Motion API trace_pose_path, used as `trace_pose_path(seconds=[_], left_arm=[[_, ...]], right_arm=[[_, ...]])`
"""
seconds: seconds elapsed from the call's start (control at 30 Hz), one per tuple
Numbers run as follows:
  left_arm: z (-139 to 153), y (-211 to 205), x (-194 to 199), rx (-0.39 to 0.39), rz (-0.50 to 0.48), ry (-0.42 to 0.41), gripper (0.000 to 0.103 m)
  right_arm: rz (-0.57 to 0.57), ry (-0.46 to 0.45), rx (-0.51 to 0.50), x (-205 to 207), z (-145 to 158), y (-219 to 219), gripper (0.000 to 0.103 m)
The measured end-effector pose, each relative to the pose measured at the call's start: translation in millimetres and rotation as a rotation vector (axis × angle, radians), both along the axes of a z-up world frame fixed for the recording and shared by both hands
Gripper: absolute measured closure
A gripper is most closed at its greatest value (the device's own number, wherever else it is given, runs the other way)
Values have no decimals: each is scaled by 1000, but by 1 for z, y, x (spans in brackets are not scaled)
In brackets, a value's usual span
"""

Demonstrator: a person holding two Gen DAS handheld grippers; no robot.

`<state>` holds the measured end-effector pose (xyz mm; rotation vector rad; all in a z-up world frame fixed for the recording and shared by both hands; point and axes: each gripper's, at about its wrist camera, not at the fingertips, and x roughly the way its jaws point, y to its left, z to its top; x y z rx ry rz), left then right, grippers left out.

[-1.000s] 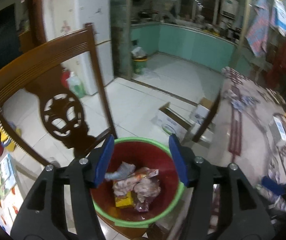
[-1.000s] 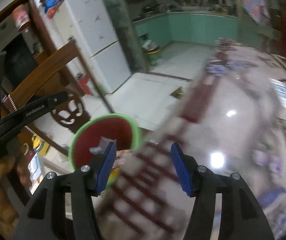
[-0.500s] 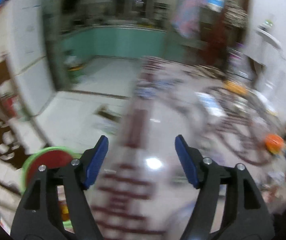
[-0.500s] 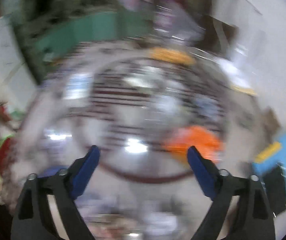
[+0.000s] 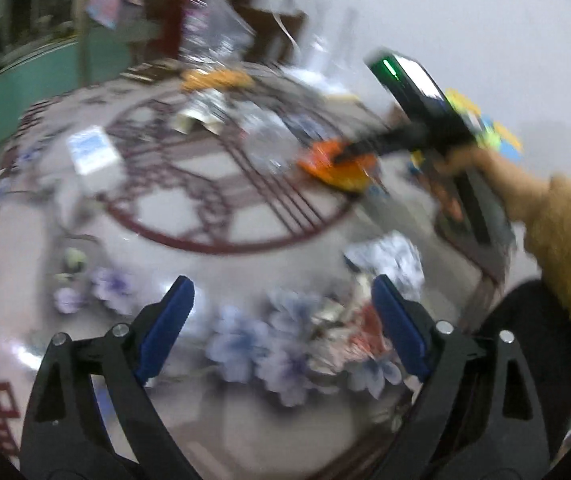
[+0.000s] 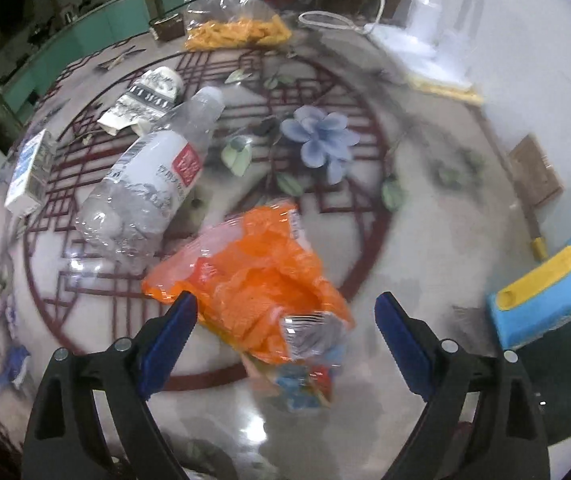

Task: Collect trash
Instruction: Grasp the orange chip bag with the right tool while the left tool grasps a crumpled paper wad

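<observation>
My right gripper [image 6: 285,320] is open, its blue pads on either side of a crumpled orange snack wrapper [image 6: 257,276] on the patterned table; touching cannot be told. An empty clear plastic bottle [image 6: 149,184] lies left of the wrapper. A crumpled paper packet [image 6: 145,100] and a small white carton [image 6: 29,172] lie farther left. My left gripper [image 5: 281,324] is open and empty above the table, over a crumpled wrapper [image 5: 349,340]. In the left wrist view the right gripper [image 5: 369,148] reaches the orange wrapper [image 5: 325,164]; the view is blurred.
A clear bag of yellow snacks [image 6: 237,28] stands at the table's back. A white lamp base with cable [image 6: 409,36] sits back right. A blue and yellow object [image 6: 545,308] and a brown pad [image 6: 537,176] lie at the right. A crumpled white wrapper [image 5: 389,256] lies on the table.
Both grippers swung from the red bin beside the chair over to the table. The right gripper came down around the orange wrapper. Both stayed open.
</observation>
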<state>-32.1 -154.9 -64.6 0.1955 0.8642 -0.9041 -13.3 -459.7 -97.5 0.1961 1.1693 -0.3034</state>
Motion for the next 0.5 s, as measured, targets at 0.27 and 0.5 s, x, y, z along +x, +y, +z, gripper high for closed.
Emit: trace_pose_path(seconds=[0.27,0.5], left_arm=[[-37,-48,-24,76,-132,51,15],[-58,-56,-27,112,-146,122,31]], right_arm=[[27,-30,43,2,6,4,51],[27,-63,58,-3,14,6,55]])
